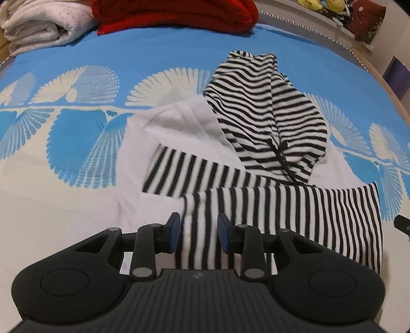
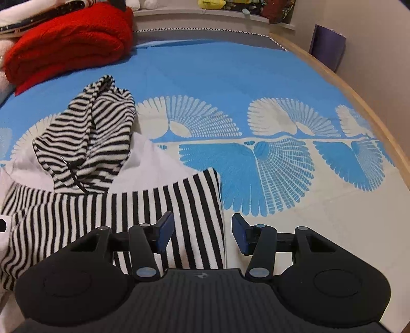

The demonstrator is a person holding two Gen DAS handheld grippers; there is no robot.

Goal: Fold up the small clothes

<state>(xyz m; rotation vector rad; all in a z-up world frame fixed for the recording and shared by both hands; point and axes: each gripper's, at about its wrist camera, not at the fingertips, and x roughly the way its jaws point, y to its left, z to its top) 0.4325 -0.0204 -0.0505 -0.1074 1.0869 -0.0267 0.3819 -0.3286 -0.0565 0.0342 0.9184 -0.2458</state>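
Note:
A small hooded top lies on the blue and cream bed cover [image 1: 77, 128]. It has a white body [image 1: 179, 128], a black-and-white striped hood [image 1: 269, 115] and striped sleeves. One striped sleeve [image 1: 294, 217] lies folded across the body, and its cloth runs under and between the blue pads of my left gripper [image 1: 198, 230]. Those pads stand apart and do not squeeze the cloth. In the right wrist view the hood [image 2: 89, 133] is at the left. The striped sleeve's end [image 2: 179, 205] reaches between the fingers of my right gripper [image 2: 202, 230], which is open; its right pad is clear of the cloth.
A folded red blanket [image 2: 71, 43] and a stack of white towels [image 1: 38, 25] sit at the far side of the bed. A wooden bed rim [image 2: 358, 97] curves along the right, with a shelf of plush toys [image 2: 212, 3] behind.

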